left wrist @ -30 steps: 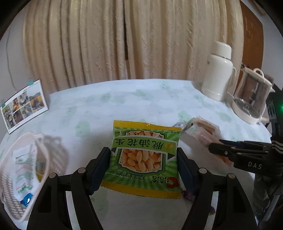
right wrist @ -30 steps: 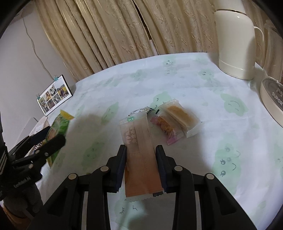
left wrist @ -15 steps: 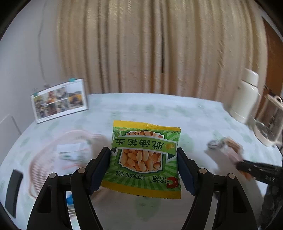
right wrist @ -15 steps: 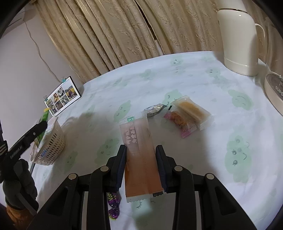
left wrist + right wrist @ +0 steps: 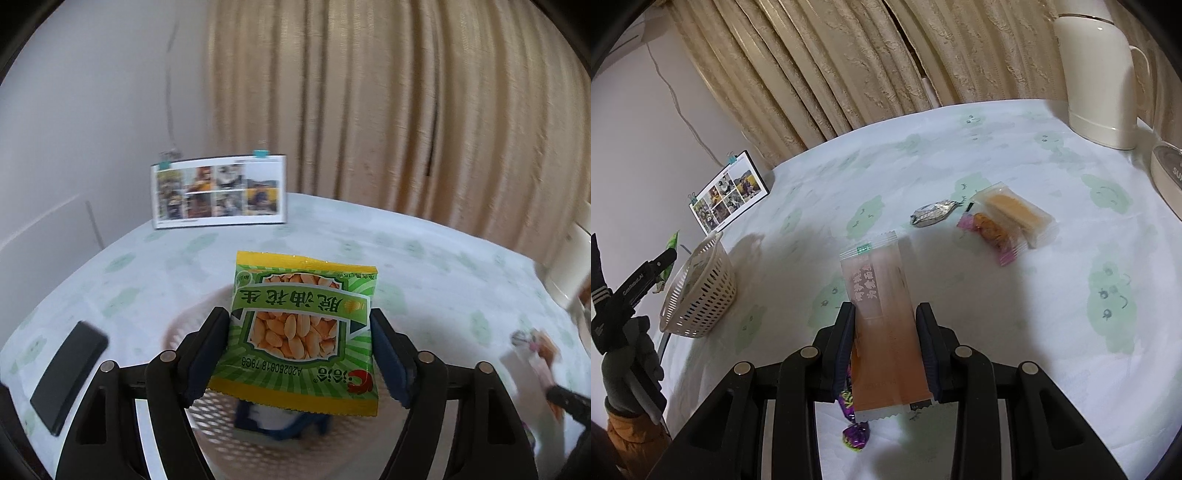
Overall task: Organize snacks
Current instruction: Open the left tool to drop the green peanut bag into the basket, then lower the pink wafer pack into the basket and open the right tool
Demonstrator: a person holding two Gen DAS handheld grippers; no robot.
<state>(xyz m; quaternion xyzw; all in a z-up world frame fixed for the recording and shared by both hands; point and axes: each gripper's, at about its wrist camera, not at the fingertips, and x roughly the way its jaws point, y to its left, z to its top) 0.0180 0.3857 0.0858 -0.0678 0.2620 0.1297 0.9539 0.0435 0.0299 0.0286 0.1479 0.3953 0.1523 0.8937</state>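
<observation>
Only right view, purple candy [image 5: 855, 435], silver packet [image 5: 932, 216]

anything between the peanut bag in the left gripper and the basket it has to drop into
Nothing visible. The peanut bag hangs in the left gripper over the open basket, which holds only a blurred packet low inside.

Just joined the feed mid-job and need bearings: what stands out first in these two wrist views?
The bright green-and-yellow peanut packet clamped in the left gripper fills the left view, held over the cream perforated plastic basket. In the right view, the right gripper grips a long translucent orange snack bar wrapper, with a few small wrapped snacks lying beyond on the pale tablecloth.
</observation>
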